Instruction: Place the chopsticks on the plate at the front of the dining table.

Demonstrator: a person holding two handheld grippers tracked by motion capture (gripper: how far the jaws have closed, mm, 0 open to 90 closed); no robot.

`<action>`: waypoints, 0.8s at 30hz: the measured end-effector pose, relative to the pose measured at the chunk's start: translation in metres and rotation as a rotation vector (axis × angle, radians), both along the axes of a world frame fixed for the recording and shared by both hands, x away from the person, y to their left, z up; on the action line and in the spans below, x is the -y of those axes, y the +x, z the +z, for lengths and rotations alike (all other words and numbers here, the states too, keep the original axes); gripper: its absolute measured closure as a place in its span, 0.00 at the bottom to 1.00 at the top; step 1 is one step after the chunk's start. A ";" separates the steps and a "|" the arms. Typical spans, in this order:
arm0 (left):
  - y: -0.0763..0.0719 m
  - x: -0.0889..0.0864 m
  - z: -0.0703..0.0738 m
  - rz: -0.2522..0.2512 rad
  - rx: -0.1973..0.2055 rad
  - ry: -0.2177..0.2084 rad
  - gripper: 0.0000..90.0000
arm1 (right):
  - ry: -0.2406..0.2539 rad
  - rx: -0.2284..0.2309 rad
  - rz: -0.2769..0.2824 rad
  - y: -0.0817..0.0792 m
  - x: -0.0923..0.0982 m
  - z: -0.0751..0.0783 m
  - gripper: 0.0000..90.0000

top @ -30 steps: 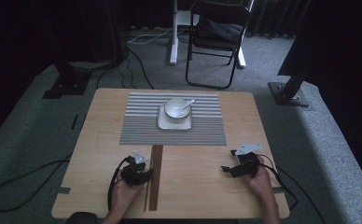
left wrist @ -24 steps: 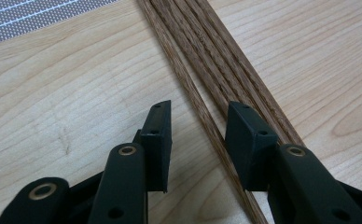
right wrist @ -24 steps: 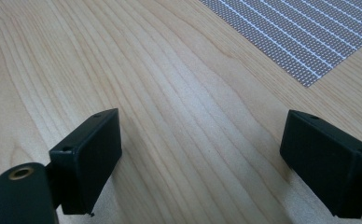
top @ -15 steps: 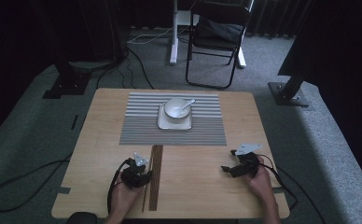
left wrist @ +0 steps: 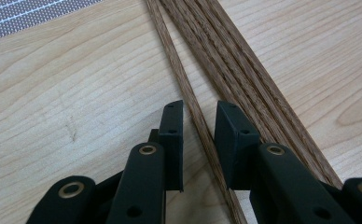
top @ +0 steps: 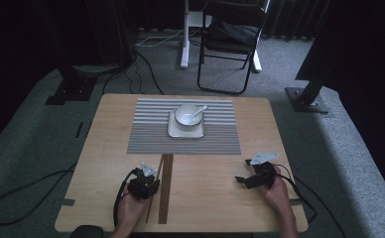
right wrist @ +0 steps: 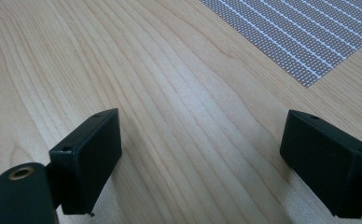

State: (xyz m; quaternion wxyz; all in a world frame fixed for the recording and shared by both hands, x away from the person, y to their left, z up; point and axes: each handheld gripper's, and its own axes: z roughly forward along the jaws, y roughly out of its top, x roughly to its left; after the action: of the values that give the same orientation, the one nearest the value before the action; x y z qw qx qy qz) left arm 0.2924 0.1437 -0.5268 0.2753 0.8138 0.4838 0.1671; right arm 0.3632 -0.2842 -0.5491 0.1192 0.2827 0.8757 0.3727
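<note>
Left gripper [left wrist: 198, 116] jaws just closing around single stick [left wrist: 188, 98] (small gaps either side, not yet pinched). Right gripper [right wrist: 200, 154] released wide over bare table [right wrist: 170, 93].

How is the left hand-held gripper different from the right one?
The black left hand-held gripper has its jaws close together, and they have just been closing; the black right hand-held gripper has its jaws wide apart. The left one has a thin brown wooden stick between its jaws, with small gaps on both sides; the right one has just the bare pale wooden table between its jaws. Both are held low over that table.
</note>
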 end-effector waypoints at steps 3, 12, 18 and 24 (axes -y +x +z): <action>0.000 0.000 0.000 -0.001 -0.001 0.001 0.83 | 0.000 0.000 0.000 0.000 0.000 0.000 0.14; 0.000 -0.009 0.000 0.024 0.003 0.005 0.86 | 0.000 0.001 0.000 0.000 0.000 0.000 0.14; 0.001 -0.014 0.000 0.038 0.000 0.003 0.92 | 0.000 0.000 0.000 0.000 0.000 0.000 0.13; 0.002 -0.016 0.000 0.047 0.003 0.005 0.93 | 0.000 0.000 0.000 0.000 0.000 0.000 0.13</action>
State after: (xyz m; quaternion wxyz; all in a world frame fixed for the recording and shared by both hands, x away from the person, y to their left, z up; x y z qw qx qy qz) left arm 0.2943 0.1594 -0.5265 0.2701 0.8026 0.5019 0.1758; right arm 0.3632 -0.2842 -0.5491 0.1191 0.2830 0.8756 0.3729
